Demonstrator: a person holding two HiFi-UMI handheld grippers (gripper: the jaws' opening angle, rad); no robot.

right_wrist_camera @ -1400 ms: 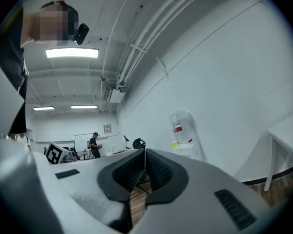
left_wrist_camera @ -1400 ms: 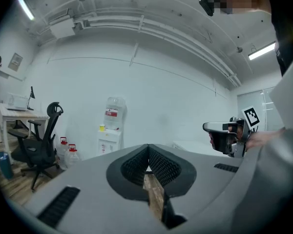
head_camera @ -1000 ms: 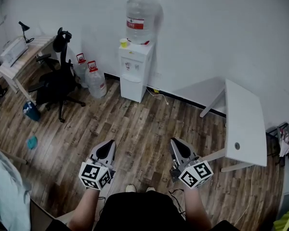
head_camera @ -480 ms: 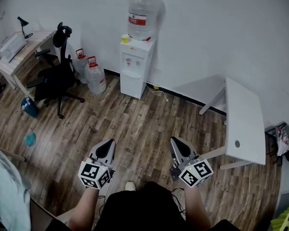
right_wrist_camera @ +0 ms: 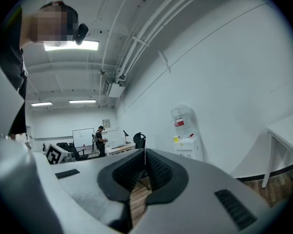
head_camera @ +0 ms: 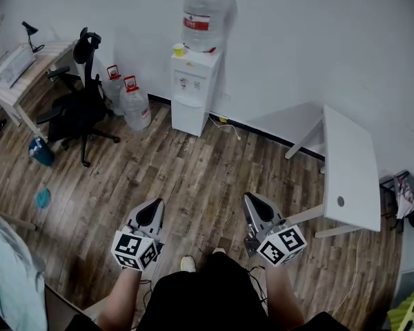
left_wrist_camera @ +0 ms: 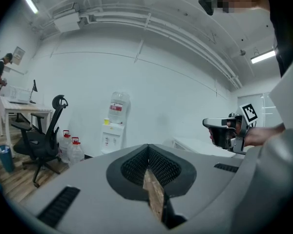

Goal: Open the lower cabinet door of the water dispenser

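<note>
The white water dispenser (head_camera: 193, 81) stands against the far wall with a large bottle (head_camera: 205, 18) on top and a yellow cup (head_camera: 179, 49) beside it. Its lower cabinet door (head_camera: 188, 120) is closed. My left gripper (head_camera: 152, 209) and right gripper (head_camera: 254, 205) are held low near the person's body, far from the dispenser, both shut with nothing between the jaws. The dispenser (left_wrist_camera: 113, 132) shows small beyond the left gripper (left_wrist_camera: 148, 154) in the left gripper view. In the right gripper view the dispenser (right_wrist_camera: 186, 139) stands right of the right gripper (right_wrist_camera: 145, 156).
Left of the dispenser stand two water jugs (head_camera: 128, 102), a black office chair (head_camera: 77, 113) and a desk (head_camera: 26, 72). A white table (head_camera: 348, 171) stands at the right. A cable (head_camera: 228, 129) lies on the wooden floor (head_camera: 193, 178). A person (right_wrist_camera: 100, 139) stands far off.
The head view has drifted slightly and the person's feet have shifted. Both grippers stay shut in nearly the same places.
</note>
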